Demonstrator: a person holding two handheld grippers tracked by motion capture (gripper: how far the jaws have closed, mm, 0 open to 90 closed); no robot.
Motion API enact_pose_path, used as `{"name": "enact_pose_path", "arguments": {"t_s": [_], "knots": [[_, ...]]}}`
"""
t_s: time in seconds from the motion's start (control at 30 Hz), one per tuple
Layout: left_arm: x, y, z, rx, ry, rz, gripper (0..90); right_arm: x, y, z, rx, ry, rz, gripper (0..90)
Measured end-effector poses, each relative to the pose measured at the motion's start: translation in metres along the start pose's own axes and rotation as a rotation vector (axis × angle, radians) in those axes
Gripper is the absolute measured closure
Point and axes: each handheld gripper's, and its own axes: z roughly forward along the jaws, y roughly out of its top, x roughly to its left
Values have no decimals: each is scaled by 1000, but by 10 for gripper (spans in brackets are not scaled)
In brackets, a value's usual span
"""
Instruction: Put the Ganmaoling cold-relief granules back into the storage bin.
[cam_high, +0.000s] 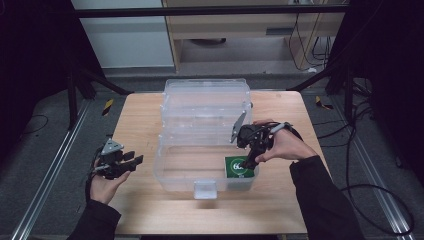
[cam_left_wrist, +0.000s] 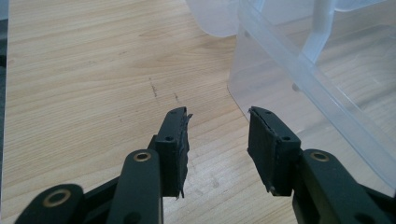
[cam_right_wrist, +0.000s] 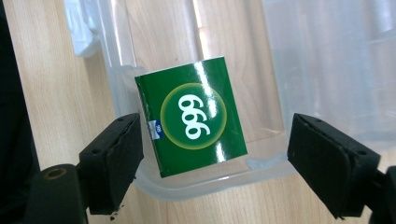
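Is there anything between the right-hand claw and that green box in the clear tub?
Nothing visible. The right gripper hangs over the clear tub, whose lid is swung back, with its jaws wide apart either side of the green box. Only open air lies between them.

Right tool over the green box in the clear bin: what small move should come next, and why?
Probably lift the right tool straight up and out of the clear plastic bin. Its jaws stand wide open on either side of the green 999 box, which appears to lie in the bin's corner, so it looks released. The left tool waits open beside the bin.
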Motion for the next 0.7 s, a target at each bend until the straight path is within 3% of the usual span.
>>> {"name": "enact_pose_path", "arguments": {"t_s": [0.1, 0.17, 0.23, 0.5, 0.7], "knots": [[-1, 0, 0, -3, -1, 1, 570, 5, -4, -11, -42, -22, 22, 187], [-1, 0, -1, -5, -1, 2, 569, 5, -7, -16, -85, -12, 74, 200], [0, 0, 0, -7, 0, 1, 568, 6, -12, -20, -112, -27, 94, 221], [2, 0, 0, -13, -5, -4, 559, 14, -28, -24, -152, -39, 109, 234], [0, 2, -3, -24, -6, -1, 557, 26, -33, -21, -196, -17, 123, 259]]}}
